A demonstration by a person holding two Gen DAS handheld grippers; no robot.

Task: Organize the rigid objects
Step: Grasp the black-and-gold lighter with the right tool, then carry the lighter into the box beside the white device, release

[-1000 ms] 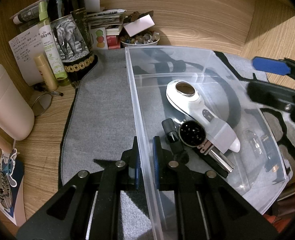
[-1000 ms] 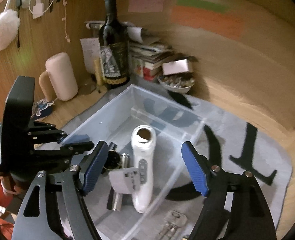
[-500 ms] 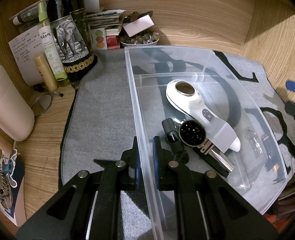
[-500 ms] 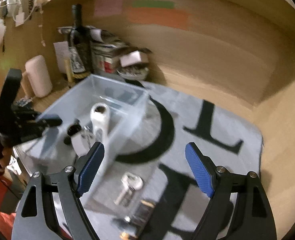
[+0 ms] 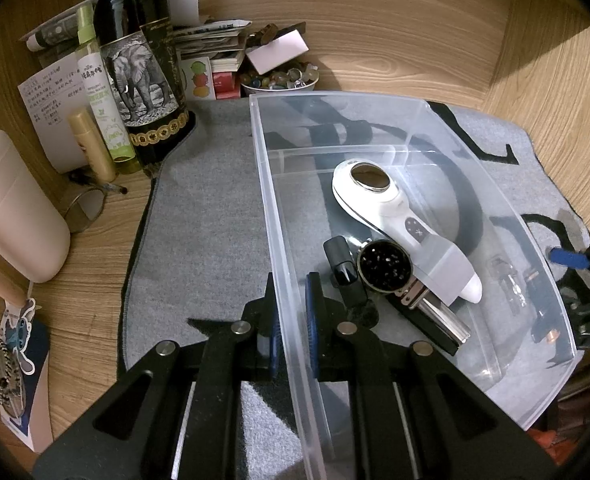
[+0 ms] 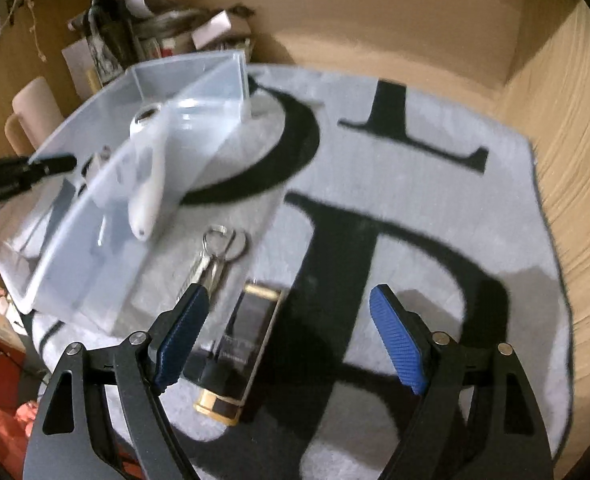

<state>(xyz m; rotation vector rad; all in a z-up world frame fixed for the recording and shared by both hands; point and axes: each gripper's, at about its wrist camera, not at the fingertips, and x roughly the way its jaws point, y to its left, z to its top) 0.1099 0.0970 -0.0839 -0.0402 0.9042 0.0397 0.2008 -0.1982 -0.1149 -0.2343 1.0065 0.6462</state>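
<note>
The left gripper (image 5: 293, 316) is clamping the near wall of the clear plastic bin (image 5: 375, 98), one blue pad on each side of it. The bin is sitting on a grey mat (image 5: 207, 216) with black letters. Inside it a white handheld device (image 5: 395, 216), a round black grinder (image 5: 383, 266) and a dark lighter (image 5: 345, 272) are lying close together. The right gripper (image 6: 291, 340) is hanging spread wide over the mat beside the bin, above a dark bottle with gold ends (image 6: 239, 344) lying flat, with a bunch of keys (image 6: 217, 256) just beyond it.
</note>
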